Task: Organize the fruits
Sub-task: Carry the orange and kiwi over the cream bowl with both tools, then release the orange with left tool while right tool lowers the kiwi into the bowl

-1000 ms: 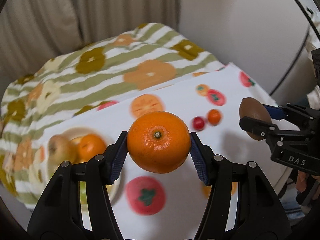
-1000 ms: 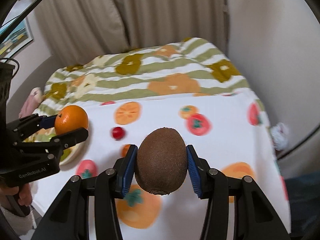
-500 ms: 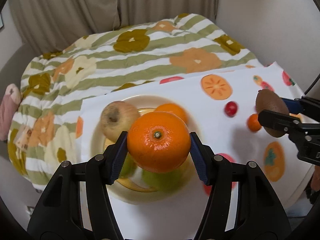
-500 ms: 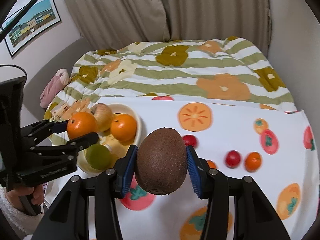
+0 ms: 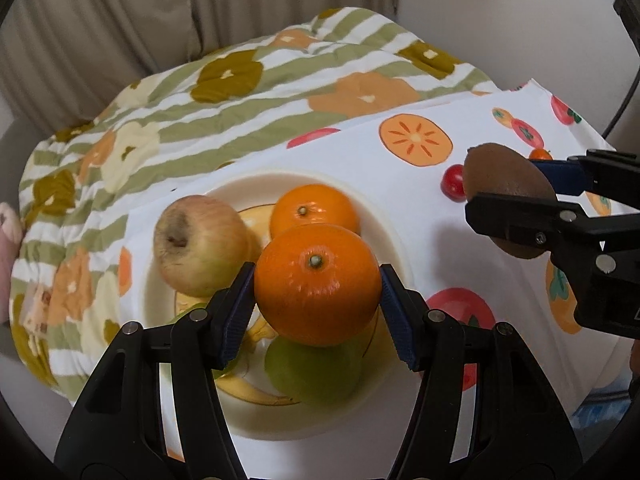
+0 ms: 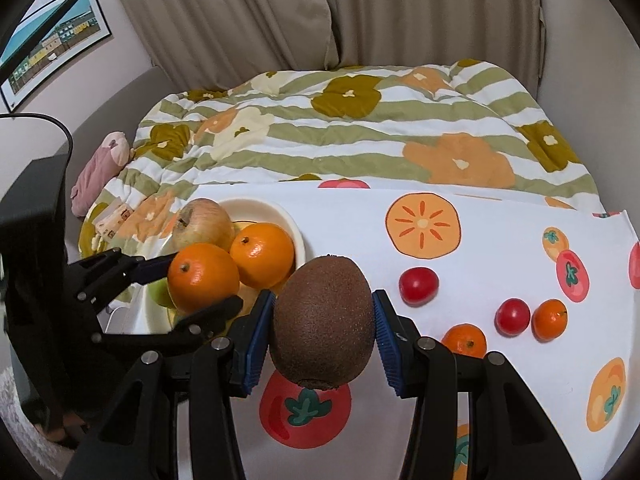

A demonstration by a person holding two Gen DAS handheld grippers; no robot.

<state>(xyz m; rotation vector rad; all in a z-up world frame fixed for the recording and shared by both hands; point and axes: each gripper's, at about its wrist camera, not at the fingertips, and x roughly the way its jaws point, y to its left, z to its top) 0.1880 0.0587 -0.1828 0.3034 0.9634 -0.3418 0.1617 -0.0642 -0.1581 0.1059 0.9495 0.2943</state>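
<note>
Left fingers (image 5: pixel 248 300): clamped on orange (image 5: pixel 316 284), above bowl (image 5: pixel 384 216).
Right fingers (image 6: pixel 382 328): gripping kiwi (image 6: pixel 324 320).
Handling: kiwi probably soft, bruisable; hold mid-body, gently.

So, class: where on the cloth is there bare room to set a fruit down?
Free: the cloth between the bowl and the cherry tomato. Crowded: the bowl, with apple and oranges, and the small fruits to the right.
</note>
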